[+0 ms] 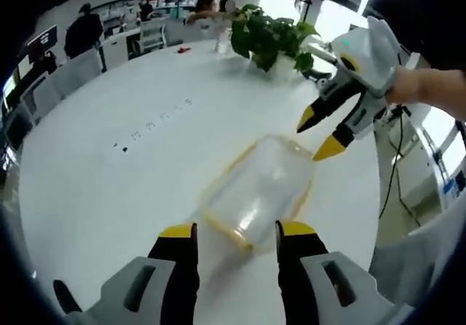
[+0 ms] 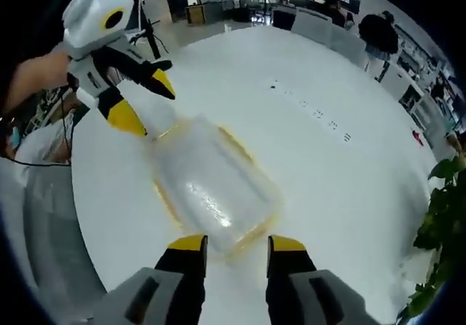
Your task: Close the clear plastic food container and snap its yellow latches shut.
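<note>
A large round white table (image 1: 145,157) occupies the near area. A row of small dark marks (image 1: 153,124) lies on its surface. A green potted plant (image 1: 273,37) stands at the table's far edge in the left gripper view. Beyond the table is an open office: white chairs (image 1: 73,73), desks (image 1: 120,44) and monitors. People (image 1: 84,30) stand and sit in the far area. Bright windows (image 1: 331,15) are at far right. Black cables (image 1: 393,165) hang beside the table.

An open-plan office: a large round white counter (image 1: 109,186), desks with monitors (image 1: 44,44), office chairs (image 1: 149,35), people working, a potted plant (image 1: 273,37).
</note>
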Available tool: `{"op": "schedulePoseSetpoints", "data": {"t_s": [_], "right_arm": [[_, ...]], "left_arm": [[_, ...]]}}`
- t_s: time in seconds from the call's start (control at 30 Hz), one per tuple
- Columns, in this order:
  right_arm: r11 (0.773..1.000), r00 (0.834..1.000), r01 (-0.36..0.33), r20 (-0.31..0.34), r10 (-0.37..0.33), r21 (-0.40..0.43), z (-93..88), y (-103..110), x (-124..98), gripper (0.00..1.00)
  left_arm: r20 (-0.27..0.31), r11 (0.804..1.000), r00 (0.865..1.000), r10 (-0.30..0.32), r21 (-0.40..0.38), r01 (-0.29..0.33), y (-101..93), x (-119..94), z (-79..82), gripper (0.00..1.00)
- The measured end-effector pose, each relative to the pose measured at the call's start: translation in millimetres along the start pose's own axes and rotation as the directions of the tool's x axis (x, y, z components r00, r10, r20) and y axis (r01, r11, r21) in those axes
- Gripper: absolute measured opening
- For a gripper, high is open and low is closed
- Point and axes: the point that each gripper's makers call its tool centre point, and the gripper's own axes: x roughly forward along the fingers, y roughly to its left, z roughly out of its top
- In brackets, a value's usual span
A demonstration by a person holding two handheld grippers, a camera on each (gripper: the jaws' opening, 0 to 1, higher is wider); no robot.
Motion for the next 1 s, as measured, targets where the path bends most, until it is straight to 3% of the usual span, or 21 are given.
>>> {"op": "schedulePoseSetpoints", "data": {"t_s": [0.3, 0.6, 1.0], "right_arm": [[0.998, 1.0, -0.005, -0.002, 0.005, -0.056, 9.9, 3, 1, 0.32], [0.996, 0.999, -0.027, 0.019, 0.028, -0.08, 14.8, 6, 1, 0.29], [0.982, 0.998, -0.051, 0.025, 0.056, -0.18, 18.5, 10, 7, 0.27]], "left_arm": [[0.034, 0.997, 0.999, -0.028, 0.074, 0.025, -6.1, 1, 12.3, 0.39], [0.016, 0.986, 1.0, -0.017, 0.168, 0.014, -7.7, 5, 13.5, 0.33], [0.013, 0.964, 0.999, -0.035, 0.263, 0.031, -13.1, 10, 16.8, 0.3]]}}
